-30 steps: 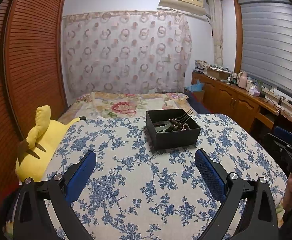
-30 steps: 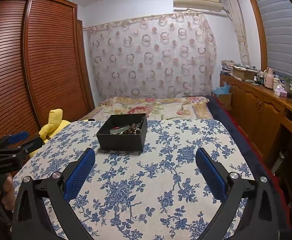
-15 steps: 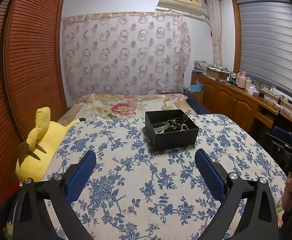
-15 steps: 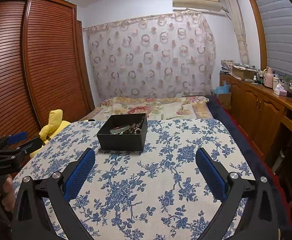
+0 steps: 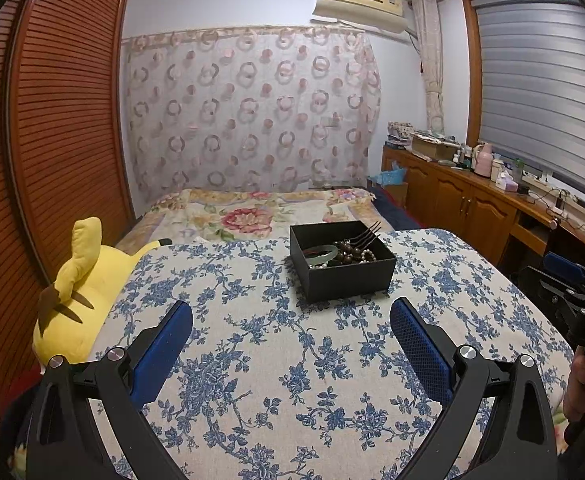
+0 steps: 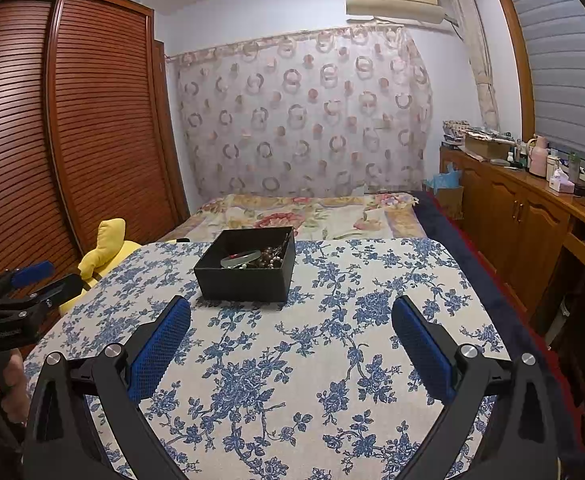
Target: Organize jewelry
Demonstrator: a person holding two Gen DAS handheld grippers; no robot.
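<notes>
A black open box (image 5: 342, 276) stands on the blue-flowered tablecloth (image 5: 272, 360). In it lie a pale green bangle (image 5: 321, 253), dark wooden beads (image 5: 348, 256), pearls and a dark hair comb (image 5: 366, 234). The box also shows in the right wrist view (image 6: 246, 280), with the bangle (image 6: 240, 259) and beads (image 6: 270, 258) inside. My left gripper (image 5: 291, 326) is open and empty, short of the box. My right gripper (image 6: 291, 324) is open and empty, short of the box and to its right.
A yellow plush toy (image 5: 80, 292) lies at the table's left edge. A bed (image 5: 260, 212) with a flowered cover is behind the table. A wooden cabinet (image 5: 472, 208) with bottles runs along the right wall. A louvered wardrobe (image 5: 32, 160) stands at left.
Both grippers have shifted only slightly; the box sits a touch lower in the left wrist view. Jaws stay open.
</notes>
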